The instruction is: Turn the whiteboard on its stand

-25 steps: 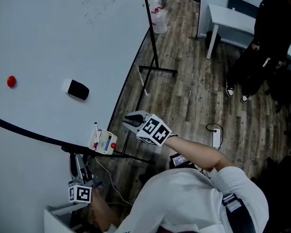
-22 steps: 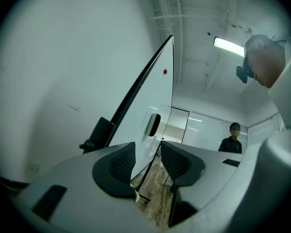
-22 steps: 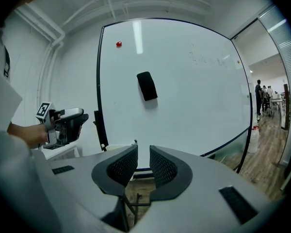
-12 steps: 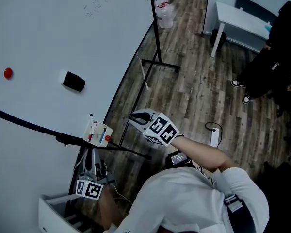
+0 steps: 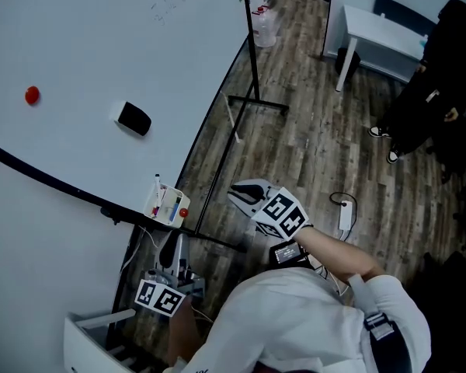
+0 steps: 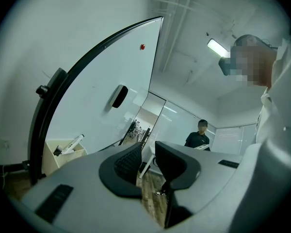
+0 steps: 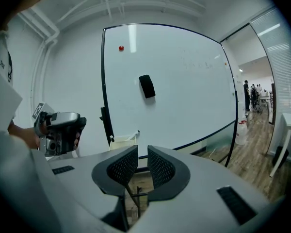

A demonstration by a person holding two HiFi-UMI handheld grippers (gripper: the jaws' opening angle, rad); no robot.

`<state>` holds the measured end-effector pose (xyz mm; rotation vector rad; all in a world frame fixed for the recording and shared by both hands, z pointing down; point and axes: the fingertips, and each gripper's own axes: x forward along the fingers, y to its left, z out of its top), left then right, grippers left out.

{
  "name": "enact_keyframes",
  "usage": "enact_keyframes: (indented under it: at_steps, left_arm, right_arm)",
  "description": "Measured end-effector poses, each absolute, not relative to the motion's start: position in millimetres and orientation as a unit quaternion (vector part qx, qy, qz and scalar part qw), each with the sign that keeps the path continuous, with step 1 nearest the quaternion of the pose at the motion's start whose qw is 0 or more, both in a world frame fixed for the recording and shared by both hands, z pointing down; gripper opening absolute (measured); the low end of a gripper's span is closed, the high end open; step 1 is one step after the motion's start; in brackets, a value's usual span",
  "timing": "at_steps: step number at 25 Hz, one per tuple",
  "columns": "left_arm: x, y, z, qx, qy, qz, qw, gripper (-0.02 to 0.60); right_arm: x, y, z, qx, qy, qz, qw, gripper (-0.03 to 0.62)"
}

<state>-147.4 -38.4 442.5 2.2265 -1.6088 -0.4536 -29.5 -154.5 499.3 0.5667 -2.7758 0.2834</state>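
The big whiteboard (image 5: pixel 101 45) tilts on its black stand (image 5: pixel 252 53); a black eraser (image 5: pixel 133 118) and a red magnet (image 5: pixel 33 95) stick to it. A small marker tray (image 5: pixel 165 206) hangs at its lower edge. My left gripper (image 5: pixel 172 245) points up just below that tray, jaws drawn nearly together with nothing between them (image 6: pixel 148 152). My right gripper (image 5: pixel 238 195) hovers off the board's near side, touching nothing, jaws also close together and empty (image 7: pixel 142 154). The right gripper view faces the board (image 7: pixel 184 91) and shows the left gripper (image 7: pixel 60 130).
A person in black (image 5: pixel 435 61) stands at the right by a white table (image 5: pixel 380 29). A power strip (image 5: pixel 346 220) lies on the wood floor. A plastic bottle (image 5: pixel 264 26) sits by the stand's far post. A white crate (image 5: pixel 93 332) is near my left.
My left gripper has come up and to the right, closer under the marker tray. My right gripper has shifted a little right and down. The board sits about as before.
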Motion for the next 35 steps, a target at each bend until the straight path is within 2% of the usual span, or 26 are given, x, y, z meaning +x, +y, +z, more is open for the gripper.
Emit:
enact_keyframes:
  at_steps: [17, 35]
  left_arm:
    - [-151.9, 23.0, 460.9, 0.835, -0.502, -0.116, 0.192, 0.095]
    - [-112.9, 67.2, 467.2, 0.865, -0.446, -0.112, 0.199, 0.095]
  right_arm:
    - [-13.7, -73.0, 503.7, 0.282, -0.941, 0.125, 0.138, 0.077]
    - [25.1, -15.4, 488.3, 0.323, -0.93, 0.125, 0.122, 0.077]
